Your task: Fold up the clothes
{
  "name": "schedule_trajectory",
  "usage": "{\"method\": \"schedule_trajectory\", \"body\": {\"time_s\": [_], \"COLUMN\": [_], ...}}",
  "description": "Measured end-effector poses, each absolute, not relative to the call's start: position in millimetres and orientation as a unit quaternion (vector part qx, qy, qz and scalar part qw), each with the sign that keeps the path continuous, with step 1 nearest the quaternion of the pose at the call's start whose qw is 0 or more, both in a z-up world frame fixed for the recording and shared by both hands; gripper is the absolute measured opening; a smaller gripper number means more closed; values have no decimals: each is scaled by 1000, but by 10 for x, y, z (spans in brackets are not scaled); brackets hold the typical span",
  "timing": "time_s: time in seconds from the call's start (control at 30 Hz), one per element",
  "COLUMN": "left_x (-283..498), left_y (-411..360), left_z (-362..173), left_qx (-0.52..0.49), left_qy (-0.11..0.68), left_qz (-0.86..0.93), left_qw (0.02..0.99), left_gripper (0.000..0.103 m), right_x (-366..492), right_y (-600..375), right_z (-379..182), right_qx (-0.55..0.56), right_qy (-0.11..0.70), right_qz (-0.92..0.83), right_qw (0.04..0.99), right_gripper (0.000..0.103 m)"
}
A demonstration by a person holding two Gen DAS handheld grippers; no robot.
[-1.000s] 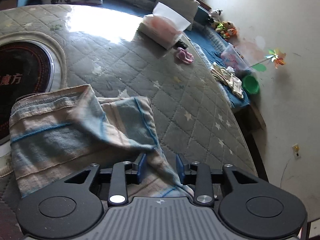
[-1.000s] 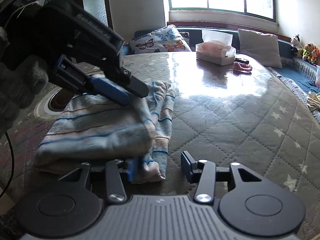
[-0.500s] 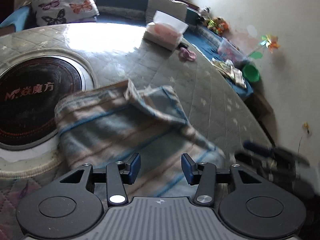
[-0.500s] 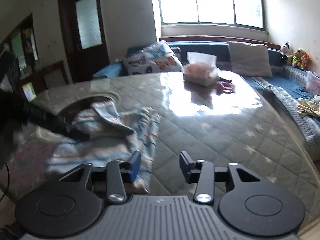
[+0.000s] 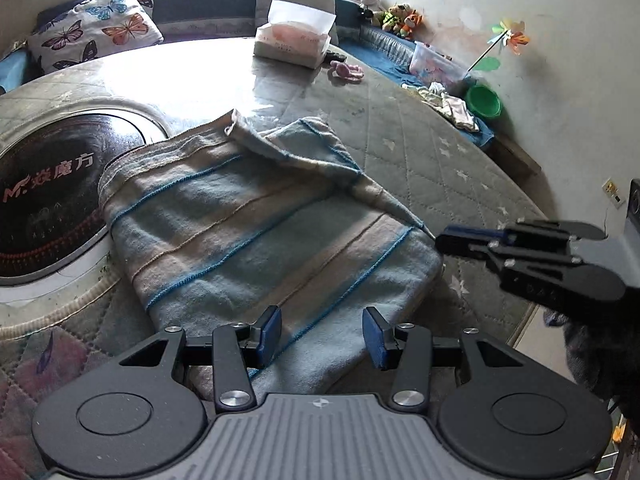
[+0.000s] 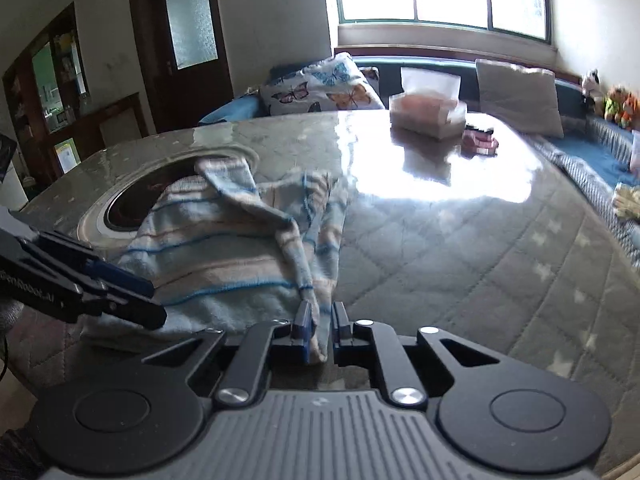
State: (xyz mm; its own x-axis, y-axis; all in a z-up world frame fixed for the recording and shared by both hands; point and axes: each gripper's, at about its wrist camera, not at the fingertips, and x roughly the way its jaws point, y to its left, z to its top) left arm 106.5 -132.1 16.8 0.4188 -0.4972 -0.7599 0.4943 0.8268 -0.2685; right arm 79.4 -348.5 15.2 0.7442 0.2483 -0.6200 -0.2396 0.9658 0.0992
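A striped blue and beige cloth (image 5: 256,236) lies folded on the quilted round table (image 5: 440,152), one corner flap turned up at its far side. My left gripper (image 5: 322,336) hovers open over the cloth's near edge, nothing between its pads. In the right wrist view the same cloth (image 6: 224,240) is bunched up, and my right gripper (image 6: 319,330) is shut on its near corner. The right gripper (image 5: 460,236) shows at the cloth's right corner in the left wrist view. The left gripper (image 6: 132,296) shows at the left in the right wrist view.
A black round hotplate (image 5: 44,196) is set into the table left of the cloth. A tissue box (image 5: 292,38) and a pink item (image 5: 346,72) sit at the far side. A bench with cushions (image 6: 516,96), toys and a green bowl (image 5: 484,100) runs along the wall.
My left gripper has let go of the cloth and pulled back, open. My right gripper has closed on the cloth's near corner. The cloth lies flatter than a second ago.
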Motion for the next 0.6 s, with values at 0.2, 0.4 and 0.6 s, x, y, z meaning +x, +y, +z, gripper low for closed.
{"method": "schedule_trajectory", "body": {"time_s": [0.2,0.4,0.6], "left_x": [995,944,936], "left_y": [-1268,-1174,-1056], "left_z": [164,189,214], "left_qx": [-3,-5,-9], "left_qy": [445,440,434], "left_qz": [-300,-299,-293], "left_qw": [844,847,852], "left_gripper": [48,48,50], "right_x": [1014,1443,1696], "right_y": [-3296,-2967,-2918], "right_z": [289,183,160], "right_qx": [-4,-7,-7], "right_qy": [324,355,341], "right_qz": [176,245,218], "right_qw": [929,902,914], "right_gripper": [12,12,21]}}
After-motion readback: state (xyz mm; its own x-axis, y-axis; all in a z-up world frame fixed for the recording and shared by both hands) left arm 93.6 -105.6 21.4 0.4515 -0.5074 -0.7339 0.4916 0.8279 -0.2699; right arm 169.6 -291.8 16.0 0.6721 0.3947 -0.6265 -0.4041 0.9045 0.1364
